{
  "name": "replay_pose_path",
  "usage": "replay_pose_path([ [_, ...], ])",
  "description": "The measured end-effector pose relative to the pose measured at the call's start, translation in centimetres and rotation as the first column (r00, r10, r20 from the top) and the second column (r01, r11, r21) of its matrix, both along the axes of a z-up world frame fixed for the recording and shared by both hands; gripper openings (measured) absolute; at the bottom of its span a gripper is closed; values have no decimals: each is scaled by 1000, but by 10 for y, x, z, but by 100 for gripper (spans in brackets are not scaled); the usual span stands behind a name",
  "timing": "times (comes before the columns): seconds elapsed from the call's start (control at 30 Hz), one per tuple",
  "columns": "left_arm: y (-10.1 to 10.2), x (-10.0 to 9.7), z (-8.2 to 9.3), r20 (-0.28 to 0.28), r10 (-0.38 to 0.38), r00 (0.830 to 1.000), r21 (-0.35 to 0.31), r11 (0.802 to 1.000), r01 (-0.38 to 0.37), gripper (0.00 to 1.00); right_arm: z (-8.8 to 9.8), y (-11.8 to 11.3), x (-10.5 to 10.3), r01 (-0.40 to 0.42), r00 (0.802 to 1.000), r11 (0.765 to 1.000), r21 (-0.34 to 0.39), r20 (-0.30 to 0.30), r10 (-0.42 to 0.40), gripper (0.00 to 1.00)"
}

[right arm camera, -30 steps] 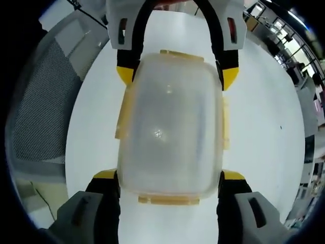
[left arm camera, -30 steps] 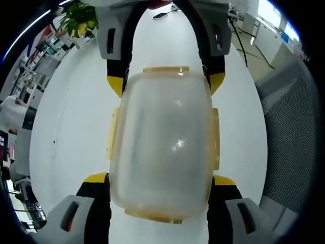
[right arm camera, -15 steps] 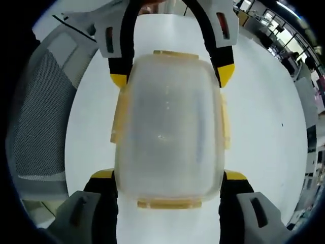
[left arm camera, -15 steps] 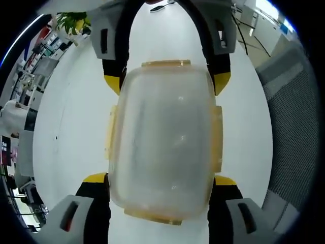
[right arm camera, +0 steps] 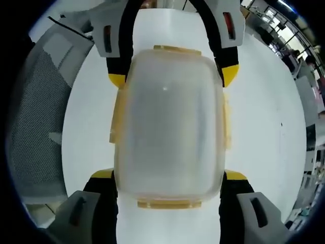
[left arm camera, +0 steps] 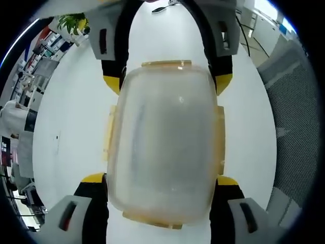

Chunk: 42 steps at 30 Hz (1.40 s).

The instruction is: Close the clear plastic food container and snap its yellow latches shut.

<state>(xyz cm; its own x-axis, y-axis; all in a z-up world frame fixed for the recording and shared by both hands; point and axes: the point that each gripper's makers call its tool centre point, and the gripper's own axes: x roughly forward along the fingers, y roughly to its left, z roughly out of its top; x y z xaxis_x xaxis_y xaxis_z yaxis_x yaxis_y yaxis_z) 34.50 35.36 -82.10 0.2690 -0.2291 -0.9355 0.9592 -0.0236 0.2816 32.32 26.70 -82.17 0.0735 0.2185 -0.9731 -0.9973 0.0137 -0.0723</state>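
The big white table (left arm camera: 66,117) carries the clear plastic food container (left arm camera: 165,147), which sits right in the middle between the two grippers. The lid looks already down on the box. My guess is the step now is pressing it flat and snapping the latches.

To do it well, push down evenly on both ends so the lid does not tip. Then press each yellow latch (left arm camera: 166,64) flat against the side until it clicks. Do one end, then the other end, then the long sides.

The left gripper (left arm camera: 162,183) has its fingers apart, one on each side of the near end of the box. The right gripper (right arm camera: 169,178) does the same from the other end. I cannot tell if the fingers touch the box.

The box is cloudy and see-through, with round corners. Thin yellow latches (right arm camera: 170,204) sit on all four sides.
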Motion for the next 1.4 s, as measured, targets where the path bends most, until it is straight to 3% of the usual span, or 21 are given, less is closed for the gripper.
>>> replay_pose_path([
  [0.03,7,10,-1,68,-34,997,68,997,29,80,-1,2,4,18,1000,1000,9,0,-18,80],
  [0.07,3,7,-7,14,9,1000,25,1000,-9,80,-2,3,7,6,1000,1000,17,-2,-6,80],
  [0.33,8,24,-2,-24,26,999,-17,1000,-26,80,-1,7,29,-35,999,999,3,-1,35,80],
  [0.63,11,50,-2,-17,19,1000,2,1000,-19,81,1,11,53,-15,1000,1000,21,3,15,80],
  [0.93,14,67,-3,-5,29,1000,13,1000,-29,81,2,12,74,-39,999,999,-6,1,39,81],
  [1.4,16,82,1,-15,61,998,-34,998,-62,81,3,14,91,-67,998,997,-25,3,67,81],
])
